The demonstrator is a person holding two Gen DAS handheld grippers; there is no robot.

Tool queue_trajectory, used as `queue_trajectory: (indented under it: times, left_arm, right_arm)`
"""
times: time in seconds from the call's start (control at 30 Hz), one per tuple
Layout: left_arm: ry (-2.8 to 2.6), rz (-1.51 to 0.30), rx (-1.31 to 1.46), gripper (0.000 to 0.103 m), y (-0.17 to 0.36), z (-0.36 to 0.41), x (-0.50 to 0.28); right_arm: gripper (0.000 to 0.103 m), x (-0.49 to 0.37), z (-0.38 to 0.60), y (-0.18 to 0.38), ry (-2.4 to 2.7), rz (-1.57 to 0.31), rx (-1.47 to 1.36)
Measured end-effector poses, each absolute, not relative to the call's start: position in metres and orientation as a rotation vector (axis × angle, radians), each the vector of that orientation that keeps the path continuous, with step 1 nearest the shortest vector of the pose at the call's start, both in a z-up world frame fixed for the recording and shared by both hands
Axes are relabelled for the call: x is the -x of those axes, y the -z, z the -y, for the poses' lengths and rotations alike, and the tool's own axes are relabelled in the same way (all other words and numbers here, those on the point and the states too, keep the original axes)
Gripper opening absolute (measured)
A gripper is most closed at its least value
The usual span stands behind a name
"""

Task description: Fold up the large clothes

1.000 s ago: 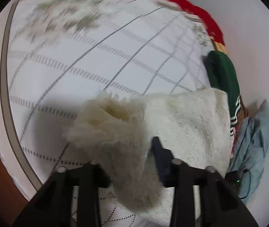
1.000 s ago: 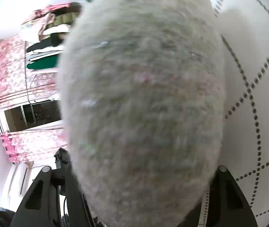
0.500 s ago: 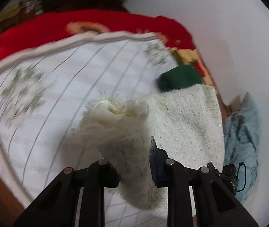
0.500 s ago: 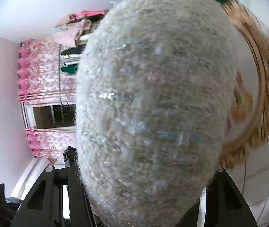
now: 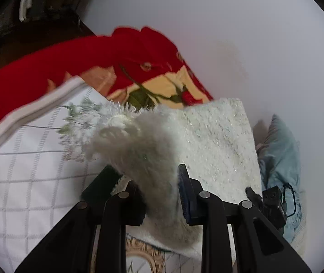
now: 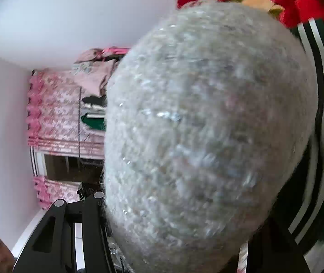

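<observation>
While the left gripper [image 5: 162,195] pinches a bunched, shaggy fold of the cream fuzzy sweater [image 5: 212,141] between its black jaws, the rest of the knit, flecked with glinting threads, lies spread flat ahead over the white grid-patterned bedspread [image 5: 25,177] and the edge of a red rose-print blanket [image 5: 107,52]. A crumpled pale-blue garment [image 5: 280,150] lies beside it. Seen from the right gripper [image 6: 173,238], a rounded woolly mass of the sweater [image 6: 207,125] fills the view, clamped in its jaws.
</observation>
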State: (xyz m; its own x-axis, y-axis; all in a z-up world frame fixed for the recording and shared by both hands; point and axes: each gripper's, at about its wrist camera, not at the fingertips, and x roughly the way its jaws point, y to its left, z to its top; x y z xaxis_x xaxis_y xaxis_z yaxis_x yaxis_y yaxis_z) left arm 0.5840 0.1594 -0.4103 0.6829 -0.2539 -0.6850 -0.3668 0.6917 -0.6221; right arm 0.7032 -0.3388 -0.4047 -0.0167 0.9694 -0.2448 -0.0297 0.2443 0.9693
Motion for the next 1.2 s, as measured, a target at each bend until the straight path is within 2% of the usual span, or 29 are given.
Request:
queue_trajectory:
  times: [0.2,0.3,0.4,0.5,0.57,0.63,0.67,0.7,0.73,0.8,0.83,1.0,1.2]
  left_arm:
    - [-0.084,-0.968,0.841,0.022,0.485,-0.153,-0.618]
    - [-0.082,-0.988,0.838,0.027,0.495,-0.150,-0.610]
    - [-0.086,-1.008,0.819,0.031,0.488,-0.147,-0.604]
    - [-0.103,-1.044,0.763,0.032,0.474,-0.145,-0.602]
    - [-0.126,-1.056,0.697,0.034,0.464,-0.143,-0.601]
    - [-0.158,-1.067,0.588,0.046,0.447,-0.135,-0.595]
    - [-0.172,-1.070,0.539,0.065,0.440,-0.132,-0.593]
    - [-0.185,-1.069,0.480,0.092,0.431,-0.127,-0.590]
    - [-0.202,-1.066,0.418,0.100,0.421,-0.123,-0.585]
    - [-0.220,-1.053,0.326,0.101,0.403,-0.115,-0.575]
    - [-0.229,-1.048,0.283,0.101,0.393,-0.111,-0.570]
    - [-0.233,-1.010,0.136,0.101,0.341,-0.095,-0.534]
    - [-0.189,-0.986,0.045,0.101,0.272,-0.082,-0.483]
  right_arm:
    - [0.056,-0.792,0.351,0.477,-0.997,-1.380,-0.978]
    - [0.059,-0.811,0.347,0.496,-1.009,-1.435,-0.939]
    - [0.067,-0.806,0.337,0.498,-0.970,-1.486,-0.872]
    - [0.083,-0.805,0.339,0.475,-0.843,-1.510,-0.697]
    - [0.084,-0.793,0.339,0.449,-0.747,-1.485,-0.543]
    - [0.089,-0.781,0.338,0.431,-0.666,-1.462,-0.427]
    - [0.089,-0.769,0.338,0.415,-0.600,-1.420,-0.360]
    - [0.089,-0.764,0.342,0.414,-0.553,-1.403,-0.311]
    - [0.089,-0.750,0.342,0.404,-0.478,-1.371,-0.224]
    - [0.093,-0.723,0.331,0.376,-0.357,-1.276,-0.080]
    - [0.103,-0.708,0.335,0.373,-0.301,-1.240,-0.021]
    - [0.103,-0.634,0.316,0.323,-0.104,-1.153,0.062]
    - [0.103,-0.528,0.300,0.217,0.045,-1.088,0.056]
